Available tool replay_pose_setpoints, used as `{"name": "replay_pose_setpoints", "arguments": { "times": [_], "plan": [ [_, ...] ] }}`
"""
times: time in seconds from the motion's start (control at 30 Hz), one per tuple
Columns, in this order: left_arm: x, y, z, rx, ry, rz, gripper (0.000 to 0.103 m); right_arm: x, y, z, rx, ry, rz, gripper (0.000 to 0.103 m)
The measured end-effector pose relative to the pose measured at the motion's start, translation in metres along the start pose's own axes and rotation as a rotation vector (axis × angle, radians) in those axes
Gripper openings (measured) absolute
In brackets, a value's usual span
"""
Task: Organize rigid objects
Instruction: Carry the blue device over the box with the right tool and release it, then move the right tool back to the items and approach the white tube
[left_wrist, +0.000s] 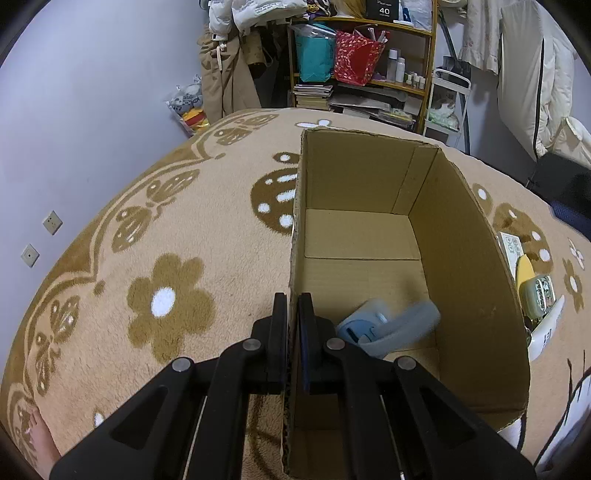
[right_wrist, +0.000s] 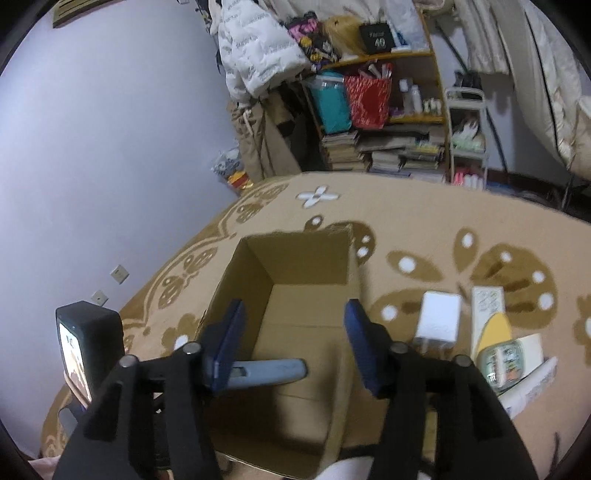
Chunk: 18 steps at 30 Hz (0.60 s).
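Cardboard box (left_wrist: 461, 266), open at the top, standing on a beige rug (left_wrist: 166, 229) patterned with brown flowers and butterflies. Left wall of the box pinched near its top edge by the left hand-held gripper (left_wrist: 292, 306), one finger outside the wall and one inside, pressed together on the cardboard. Pale blue handled object (left_wrist: 391, 326), blurred, down inside the box on its floor, just right of that inner finger and close to the near end of the box.

From the right wrist view: right hand-held gripper (right_wrist: 293, 325) poised above the open box (right_wrist: 295, 258), blue pads spread apart, nothing pressed between them. Same blue object (right_wrist: 269, 371) seen below and between the fingers, its long handle lying across the box floor, one end hidden behind the left pad (right_wrist: 227, 339); touching that pad or lying lower, cannot tell.

Outside the box, on the rug to its right: white block-shaped item (right_wrist: 437, 319), a long pale carton (right_wrist: 487, 306), a yellow piece (right_wrist: 496, 328), a small greenish case (right_wrist: 500, 363) and a white tube-like item (right_wrist: 532, 387), lying close together, some overlapping. Cluttered shelf (right_wrist: 388, 107) beyond the rug.
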<state>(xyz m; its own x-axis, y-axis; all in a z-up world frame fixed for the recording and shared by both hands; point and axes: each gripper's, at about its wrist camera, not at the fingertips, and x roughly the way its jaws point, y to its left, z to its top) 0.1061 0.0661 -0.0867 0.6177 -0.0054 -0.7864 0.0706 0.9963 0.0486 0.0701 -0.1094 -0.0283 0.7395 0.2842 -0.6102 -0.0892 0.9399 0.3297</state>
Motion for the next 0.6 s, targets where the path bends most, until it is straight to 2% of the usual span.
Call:
{"name": "replay_pose_setpoints", "arguments": {
  "times": [0.07, 0.13, 0.23, 0.3, 0.47, 0.6],
  "plan": [
    [0.0, 0.0, 0.0, 0.001, 0.0, 0.001, 0.005, -0.006, -0.002, 0.003, -0.005, -0.011, 0.0, 0.075],
    [0.0, 0.0, 0.0, 0.002, 0.0, 0.002, 0.005, -0.012, -0.005, 0.006, 0.003, -0.025, -0.003, 0.091],
    [0.0, 0.001, 0.0, 0.003, 0.0, 0.003, 0.005, -0.019, -0.013, 0.009, 0.027, -0.057, -0.013, 0.1],
    [0.0, 0.0, 0.0, 0.003, 0.0, 0.003, 0.005, -0.021, -0.019, 0.011, 0.035, -0.057, -0.029, 0.103],
    [0.001, 0.001, 0.0, 0.004, 0.0, 0.001, 0.005, -0.026, -0.032, 0.011, 0.045, -0.071, -0.032, 0.103],
    [0.001, 0.001, 0.0, 0.005, -0.001, 0.001, 0.005, -0.03, -0.046, 0.008, 0.066, -0.081, -0.082, 0.103]
  ]
}}
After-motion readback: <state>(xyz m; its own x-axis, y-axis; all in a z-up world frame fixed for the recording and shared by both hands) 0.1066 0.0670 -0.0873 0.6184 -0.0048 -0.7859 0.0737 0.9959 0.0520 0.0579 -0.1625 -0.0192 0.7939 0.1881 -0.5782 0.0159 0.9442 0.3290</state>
